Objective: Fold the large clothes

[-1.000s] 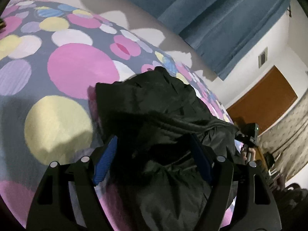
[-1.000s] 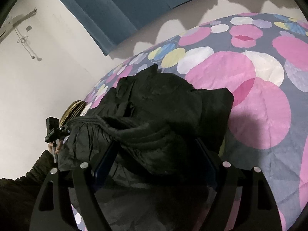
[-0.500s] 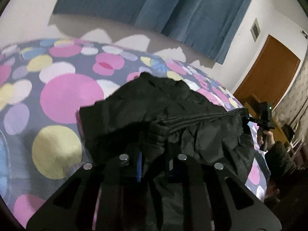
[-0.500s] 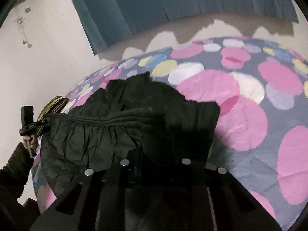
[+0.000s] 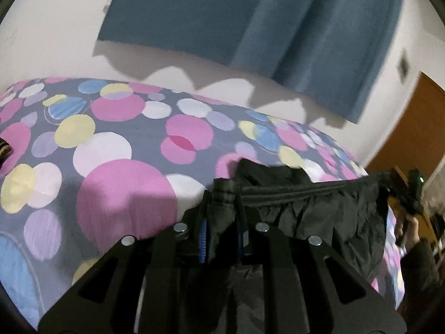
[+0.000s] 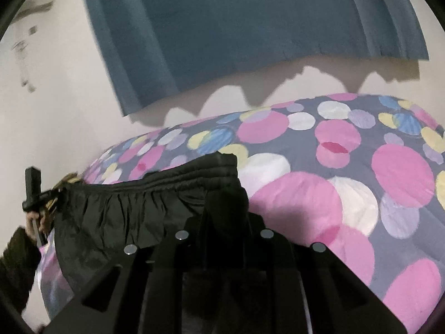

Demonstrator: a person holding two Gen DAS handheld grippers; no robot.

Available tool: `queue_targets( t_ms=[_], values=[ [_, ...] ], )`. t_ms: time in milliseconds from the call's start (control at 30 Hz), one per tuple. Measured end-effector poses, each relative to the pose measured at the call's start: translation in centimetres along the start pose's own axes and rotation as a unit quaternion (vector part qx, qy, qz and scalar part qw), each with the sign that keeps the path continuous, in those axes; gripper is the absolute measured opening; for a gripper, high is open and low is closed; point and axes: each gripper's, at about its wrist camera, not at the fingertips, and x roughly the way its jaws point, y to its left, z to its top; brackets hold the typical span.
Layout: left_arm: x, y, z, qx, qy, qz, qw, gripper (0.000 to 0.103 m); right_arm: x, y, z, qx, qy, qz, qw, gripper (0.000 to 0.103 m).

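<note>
A large black padded jacket (image 5: 328, 217) hangs stretched between my two grippers above the bed. My left gripper (image 5: 222, 194) is shut on one end of its gathered hem. My right gripper (image 6: 226, 194) is shut on the other end of the same hem (image 6: 155, 186). The hem runs taut from one gripper to the other and the fabric (image 6: 116, 222) drapes below it. In the left wrist view the right gripper (image 5: 408, 194) shows at the far right. In the right wrist view the left gripper (image 6: 34, 192) shows at the far left.
The bed (image 5: 116, 189) carries a grey cover with pink, yellow, white and blue dots (image 6: 361, 194). A blue curtain (image 5: 250, 19) hangs on the white wall behind. A brown door (image 5: 408, 128) stands at the right. A striped item (image 5: 4, 150) lies at the bed's left edge.
Both grippers went from open around the jacket to shut on its hem. They then lifted and pulled apart, so the jacket rose off the bed and the hem stretched straight.
</note>
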Motion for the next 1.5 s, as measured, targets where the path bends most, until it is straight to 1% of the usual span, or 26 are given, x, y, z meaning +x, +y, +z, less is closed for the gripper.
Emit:
queue_targets(
  t_ms=[67,100,167,233,333,433,500,600,767,867,900,967,1000,1033,1067,1100,1133,1200,1267,1300,1367,1400,1433,1500],
  values=[
    [2.1,0.6,0.7,-0.011,0.006,0.011,0.9999,0.014,2.6,-1.0,0.8,0.022,0.009,-0.007,1.000,0.017],
    [3.2,0.8,0.9,-0.012,0.011,0.019,0.9997,0.014,4.3,-1.6,0.9,0.032,0.022,-0.015,0.999,0.017],
    [6.0,1.7,0.9,-0.018,0.031,0.035,0.9987,0.014,6.5,-2.4,0.7,0.040,0.043,-0.028,0.998,0.017],
    [8.0,2.6,0.4,-0.023,0.052,0.051,0.9971,0.014,8.8,-3.3,0.1,0.048,0.068,-0.042,0.996,0.017],
    [10.3,3.9,-0.5,-0.028,0.080,0.067,0.9941,0.014,11.5,-4.8,-1.0,0.065,0.107,-0.051,0.991,0.017],
    [12.4,4.7,-1.5,-0.033,0.108,0.081,0.9902,0.014,13.9,-5.7,-2.3,0.075,0.147,-0.058,0.985,0.017],
    [13.6,5.1,-2.0,-0.036,0.123,0.088,0.9878,0.014,14.9,-6.2,-3.0,0.087,0.162,-0.055,0.981,0.018],
    [14.8,5.6,-2.6,-0.045,0.134,0.090,0.9859,0.015,15.2,-6.8,-3.4,0.101,0.161,-0.045,0.981,0.017],
    [15.0,5.7,-2.7,-0.043,0.128,0.091,0.9867,0.015,14.9,-6.8,-3.7,0.102,0.155,-0.045,0.982,0.017],
    [14.8,5.7,-2.5,-0.046,0.125,0.087,0.9873,0.015,14.8,-7.4,-3.5,0.119,0.151,-0.032,0.981,0.018],
    [14.4,5.7,-2.3,-0.049,0.121,0.083,0.9879,0.016,14.5,-7.7,-3.4,0.132,0.149,-0.022,0.980,0.019],
    [13.8,5.8,-2.1,-0.057,0.119,0.089,0.9873,0.024,14.2,-7.9,-3.0,0.142,0.147,-0.014,0.979,0.027],
    [13.3,5.8,-2.0,-0.062,0.115,0.093,0.9870,0.031,13.7,-7.8,-2.9,0.143,0.145,-0.022,0.979,0.039],
    [12.2,5.9,-1.8,-0.070,0.105,0.094,0.9875,0.041,13.2,-7.6,-2.7,0.144,0.143,-0.032,0.979,0.056],
    [11.0,6.0,-1.7,-0.078,0.092,0.088,0.9888,0.046,12.5,-7.4,-2.6,0.146,0.137,-0.041,0.979,0.063],
    [10.0,6.1,-1.8,-0.086,0.081,0.081,0.9897,0.057,11.5,-7.3,-2.6,0.150,0.126,-0.049,0.979,0.069],
    [8.5,6.2,-1.9,-0.098,0.065,0.068,0.9907,0.062,10.6,-7.3,-2.6,0.156,0.116,-0.048,0.980,0.069],
    [6.2,6.2,-2.3,-0.116,0.051,0.050,0.9907,0.063,8.2,-7.1,-3.0,0.175,0.098,-0.039,0.979,0.070],
    [3.4,6.2,-3.5,-0.137,0.035,0.036,0.9892,0.068,6.3,-6.6,-3.5,0.184,0.089,-0.036,0.978,0.071],
    [2.2,6.2,-4.2,-0.149,0.026,0.032,0.9880,0.072,5.1,-6.2,-4.0,0.186,0.083,-0.032,0.979,0.071],
    [-0.8,5.8,-6.4,-0.172,0.004,0.025,0.9848,0.075,2.6,-5.3,-5.3,0.196,0.072,-0.034,0.977,0.075],
    [-1.8,5.5,-7.2,-0.175,-0.001,0.023,0.9843,0.079,1.6,-4.9,-6.0,0.202,0.071,-0.040,0.976,0.076],
    [-3.2,5.1,-8.5,-0.179,-0.009,0.019,0.9835,0.081,0.3,-4.6,-7.1,0.212,0.071,-0.045,0.974,0.076],
    [-5.1,4.3,-10.5,-0.189,-0.020,0.008,0.9818,0.082,-1.7,-3.8,-8.8,0.225,0.066,-0.048,0.971,0.077]
  ],
)
